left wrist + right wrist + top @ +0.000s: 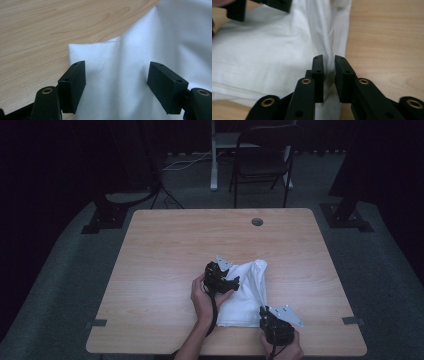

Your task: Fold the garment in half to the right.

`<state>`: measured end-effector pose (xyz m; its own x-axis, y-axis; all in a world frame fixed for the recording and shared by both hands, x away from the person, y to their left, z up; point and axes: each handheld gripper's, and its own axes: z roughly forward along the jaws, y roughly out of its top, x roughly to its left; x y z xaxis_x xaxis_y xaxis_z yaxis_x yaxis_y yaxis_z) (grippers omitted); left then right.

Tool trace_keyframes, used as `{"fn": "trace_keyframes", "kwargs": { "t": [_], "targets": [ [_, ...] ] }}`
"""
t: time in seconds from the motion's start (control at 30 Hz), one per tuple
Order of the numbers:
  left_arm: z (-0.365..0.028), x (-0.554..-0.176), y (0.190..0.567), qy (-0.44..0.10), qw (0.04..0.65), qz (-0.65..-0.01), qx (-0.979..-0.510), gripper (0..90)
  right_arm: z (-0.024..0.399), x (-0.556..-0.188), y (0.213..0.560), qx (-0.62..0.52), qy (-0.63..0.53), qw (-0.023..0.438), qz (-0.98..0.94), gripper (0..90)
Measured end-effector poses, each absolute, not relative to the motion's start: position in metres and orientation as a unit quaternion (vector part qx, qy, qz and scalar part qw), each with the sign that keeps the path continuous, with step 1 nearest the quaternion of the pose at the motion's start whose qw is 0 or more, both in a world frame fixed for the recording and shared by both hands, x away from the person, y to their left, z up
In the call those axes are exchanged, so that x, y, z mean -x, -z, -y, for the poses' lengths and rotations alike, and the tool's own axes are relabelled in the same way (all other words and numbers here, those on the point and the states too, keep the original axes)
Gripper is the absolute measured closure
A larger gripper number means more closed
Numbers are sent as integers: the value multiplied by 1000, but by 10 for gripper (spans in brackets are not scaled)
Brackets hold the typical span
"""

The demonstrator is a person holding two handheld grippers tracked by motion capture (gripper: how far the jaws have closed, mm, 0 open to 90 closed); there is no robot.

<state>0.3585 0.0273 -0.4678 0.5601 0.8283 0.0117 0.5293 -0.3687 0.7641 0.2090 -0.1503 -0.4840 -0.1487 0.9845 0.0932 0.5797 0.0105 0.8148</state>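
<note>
We see a white cloth (246, 292) lying crumpled on the wooden table (165, 250), just right of centre in the lower half of the high view, with its near edge close to the table's front edge. Our left gripper (231, 281) sits at the cloth's left side in that view, a hand (202, 297) wrapped around it; in the left gripper view its two black jaws stand wide apart over the cloth (130, 65), with a fold of fabric rising between them and the pads not pressing on it. The cloth's corner lies at the middle of that frame, bare table (50, 27) filling the upper left. Our right gripper (263, 312) is at the cloth's lower right corner in the high view. In the right gripper view its jaws are drawn close together around a raised ridge of cloth (322, 37) at the frame's centre, pinching the fabric between them
</note>
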Motion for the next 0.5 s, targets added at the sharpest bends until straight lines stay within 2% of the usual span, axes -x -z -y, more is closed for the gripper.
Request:
{"fn": "trace_keyframes", "kwargs": {
  "t": [0.13,0.2,0.33,0.5],
  "targets": [
    [-26,-358,469,-204,365,-426,-803,323,154,-207,487,-598,-374,268,-656,735],
    [-27,-358,469,-204,363,-425,-804,323,155,-208,486,-595,-371,266,-661,658],
    [-26,-357,469,-205,362,-425,-804,323,157,-212,481,-592,-381,254,-663,562],
    [-26,-357,470,-204,362,-427,-803,323,155,-229,466,-582,-395,247,-667,507]
  ]
}}
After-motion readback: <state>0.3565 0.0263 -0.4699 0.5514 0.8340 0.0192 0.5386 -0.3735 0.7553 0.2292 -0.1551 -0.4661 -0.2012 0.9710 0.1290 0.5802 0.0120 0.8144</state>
